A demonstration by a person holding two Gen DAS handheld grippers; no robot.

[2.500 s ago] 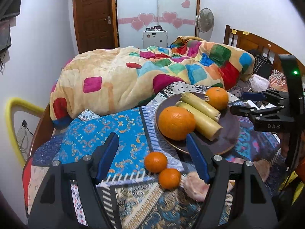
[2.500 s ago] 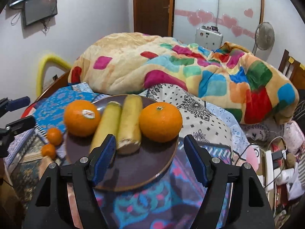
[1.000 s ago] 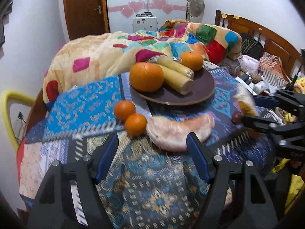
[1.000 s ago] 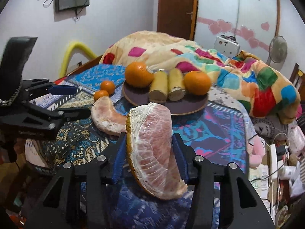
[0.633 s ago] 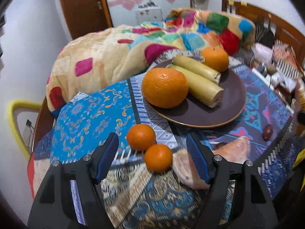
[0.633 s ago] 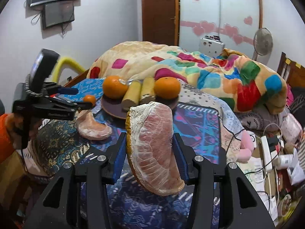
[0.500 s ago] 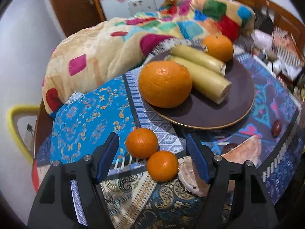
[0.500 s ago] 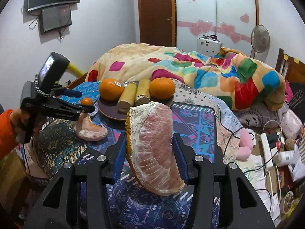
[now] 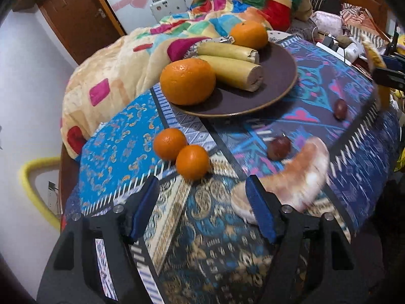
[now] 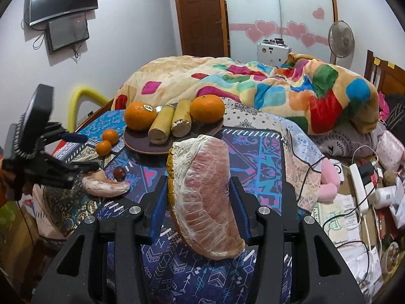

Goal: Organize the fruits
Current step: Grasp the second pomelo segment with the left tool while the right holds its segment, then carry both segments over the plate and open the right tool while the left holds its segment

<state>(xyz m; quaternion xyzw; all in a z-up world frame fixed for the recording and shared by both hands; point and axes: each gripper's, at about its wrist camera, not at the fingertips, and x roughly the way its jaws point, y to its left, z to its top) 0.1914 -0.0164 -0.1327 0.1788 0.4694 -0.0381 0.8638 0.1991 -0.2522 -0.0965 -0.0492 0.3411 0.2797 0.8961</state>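
Right wrist view: right gripper (image 10: 200,207) pinches a peeled pomelo segment (image 10: 202,197) raised above the patterned cloth (image 10: 255,157); left view shows only that segment's blurred edge. Left wrist view: left gripper (image 9: 202,207) spread, empty, its right finger partly covering a second pomelo segment (image 9: 291,185) on the cloth. Ahead lie two small tangerines (image 9: 181,149) touching each other and two dark round fruits (image 9: 278,147). Beyond, the brown plate (image 9: 278,81) holds two oranges (image 9: 187,81) flanking two pale cylindrical pieces (image 9: 233,72).
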